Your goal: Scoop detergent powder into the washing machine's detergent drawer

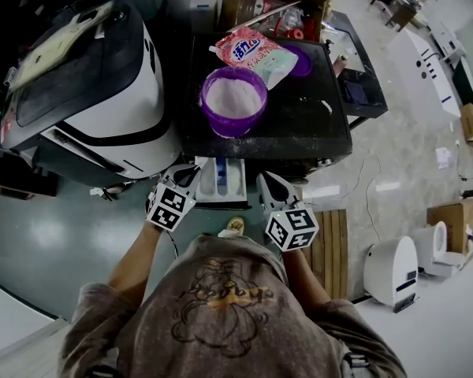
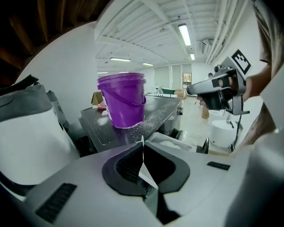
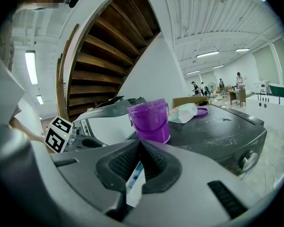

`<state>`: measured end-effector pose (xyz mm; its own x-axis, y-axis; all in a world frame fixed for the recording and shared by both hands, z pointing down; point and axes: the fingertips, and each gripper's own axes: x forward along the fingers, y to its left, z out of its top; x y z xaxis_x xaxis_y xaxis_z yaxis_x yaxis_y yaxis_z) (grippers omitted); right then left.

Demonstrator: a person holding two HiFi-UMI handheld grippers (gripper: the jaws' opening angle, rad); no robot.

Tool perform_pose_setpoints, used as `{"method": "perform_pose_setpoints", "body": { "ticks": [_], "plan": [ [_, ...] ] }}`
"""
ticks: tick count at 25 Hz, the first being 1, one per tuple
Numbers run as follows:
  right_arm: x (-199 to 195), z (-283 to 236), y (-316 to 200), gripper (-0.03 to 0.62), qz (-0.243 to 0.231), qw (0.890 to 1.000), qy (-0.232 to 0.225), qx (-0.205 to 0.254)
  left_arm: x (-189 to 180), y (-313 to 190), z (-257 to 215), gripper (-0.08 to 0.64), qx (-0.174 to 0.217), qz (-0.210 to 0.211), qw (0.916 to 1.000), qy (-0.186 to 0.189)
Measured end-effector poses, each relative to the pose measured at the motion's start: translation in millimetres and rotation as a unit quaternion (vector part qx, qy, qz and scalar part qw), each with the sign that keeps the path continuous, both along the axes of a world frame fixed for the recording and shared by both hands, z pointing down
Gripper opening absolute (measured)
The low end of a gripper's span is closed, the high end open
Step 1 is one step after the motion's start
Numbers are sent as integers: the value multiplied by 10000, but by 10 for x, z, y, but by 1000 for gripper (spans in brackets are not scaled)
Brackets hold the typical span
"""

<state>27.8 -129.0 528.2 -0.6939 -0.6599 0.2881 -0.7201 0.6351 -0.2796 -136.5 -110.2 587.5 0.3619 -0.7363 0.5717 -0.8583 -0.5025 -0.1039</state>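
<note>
A purple bucket (image 1: pixel 233 101) of white detergent powder stands on the dark washing machine top (image 1: pixel 307 124). Behind it lie the pink detergent bag (image 1: pixel 252 52) and a purple lid (image 1: pixel 301 60). The detergent drawer (image 1: pixel 221 181) is pulled out at the machine's front edge, with pale compartments showing. My left gripper (image 1: pixel 189 173) hangs just left of the drawer and my right gripper (image 1: pixel 266 183) just right of it. Both are shut and empty. The bucket (image 2: pixel 123 100) rises beyond the shut left gripper (image 2: pixel 142 143). In the right gripper view the bucket (image 3: pixel 150 121) stands past the shut right gripper (image 3: pixel 139 145).
A white and black appliance (image 1: pixel 102 93) stands left of the washing machine. A cardboard box (image 1: pixel 272 6) of items sits behind it. A wooden pallet (image 1: pixel 331 246) and a white appliance (image 1: pixel 390 270) are on the floor at right. Spilled powder dusts the machine top.
</note>
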Motion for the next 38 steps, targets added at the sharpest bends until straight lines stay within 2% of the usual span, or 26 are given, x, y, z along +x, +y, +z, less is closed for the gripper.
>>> {"method": "perform_pose_setpoints", "body": {
  "ticks": [3,6,11,24,38],
  "plan": [
    [-5,-9,-9,3,-5,10000,4,6,-13,0,-80,23,-68,-287,9977,604],
    [-17,-21,-18,3,-12,10000,4,25,-25,-11,-181,23,-77,-576,9909,1210],
    [-40,-32,-33,3,-13,10000,1,54,-41,-16,-287,23,-71,-837,9813,1730],
    [50,-146,-122,3,60,9996,121,228,-16,-28,-863,23,680,-941,9756,1862],
    [256,-316,-191,3,307,9987,68,410,-111,41,-1157,23,1181,-1168,9676,1903]
  ]
}}
